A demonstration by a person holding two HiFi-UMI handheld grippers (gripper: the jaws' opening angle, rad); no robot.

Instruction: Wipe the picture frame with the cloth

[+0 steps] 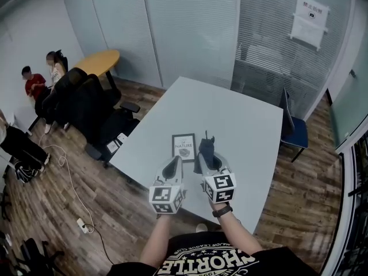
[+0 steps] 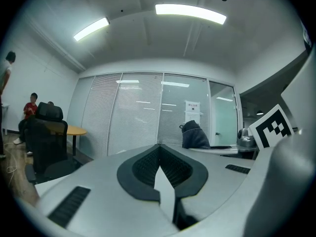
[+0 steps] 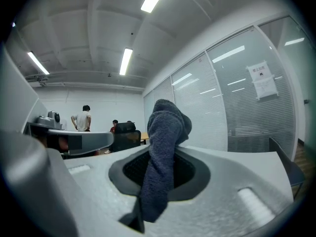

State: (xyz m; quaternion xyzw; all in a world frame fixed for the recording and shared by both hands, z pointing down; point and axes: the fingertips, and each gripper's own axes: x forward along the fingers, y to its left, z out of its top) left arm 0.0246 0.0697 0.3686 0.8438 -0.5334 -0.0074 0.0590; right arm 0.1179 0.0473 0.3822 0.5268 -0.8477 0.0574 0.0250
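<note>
Right gripper (image 1: 207,152) is pinching dark cloth (image 3: 165,147) just right of picture frame (image 1: 184,147); left gripper (image 1: 176,162), pressed together, is hovering at frame's near edge.

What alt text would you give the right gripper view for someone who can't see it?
The right gripper pinches a dark blue-grey cloth between its grey jaws, tilted up toward an office with glass partitions, ceiling strip lights and distant people.
</note>
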